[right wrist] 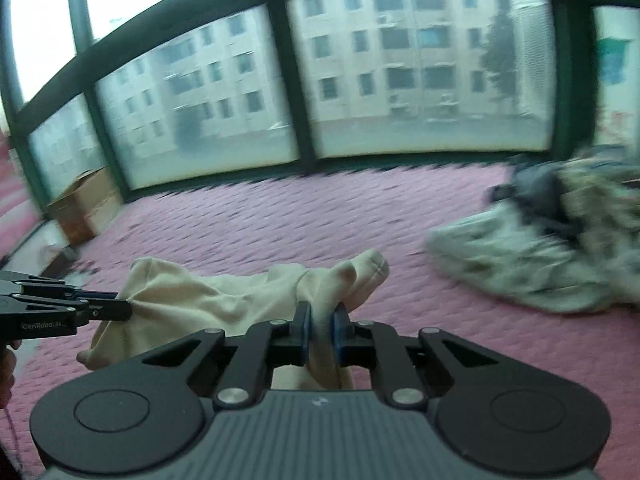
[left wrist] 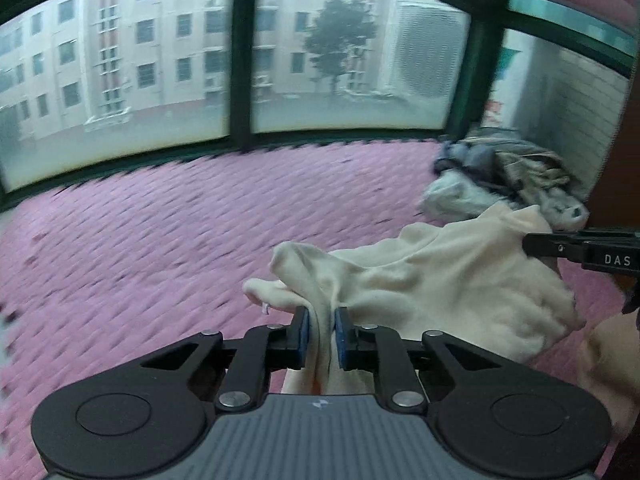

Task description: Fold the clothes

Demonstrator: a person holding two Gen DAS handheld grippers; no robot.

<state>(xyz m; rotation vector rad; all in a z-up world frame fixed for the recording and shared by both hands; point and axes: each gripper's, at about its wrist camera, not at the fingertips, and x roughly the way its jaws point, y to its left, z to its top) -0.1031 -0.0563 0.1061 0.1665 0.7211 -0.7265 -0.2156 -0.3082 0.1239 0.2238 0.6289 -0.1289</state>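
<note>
While we lift over the pink mattress [left wrist: 160,220], left gripper [left wrist: 320,332] pinching the cream garment [left wrist: 432,280], right gripper [right wrist: 320,330] pinching its other end, cloth slung between us, laundry heap [right wrist: 540,252] far right

The garment [left wrist: 432,280] was a plain cream, no print on it, a touch peachier where it hung low. The bed cover [left wrist: 152,240] under it ran pink all over, stitched in a quilted scale pattern with darker flecks. The left gripper [left wrist: 321,330] was black with blue pads [left wrist: 305,332] and a ribbed grey body; the right gripper [right wrist: 321,334] wore the same black, blue and grey. The pile of clothes [right wrist: 552,248] mixed pale grey-white, dark slate blue and a mottled beige-brown. The window frame [left wrist: 240,60] was dark green, the building [left wrist: 160,52] beyond it pale beige. The cardboard box [right wrist: 86,208] was brown.
</note>
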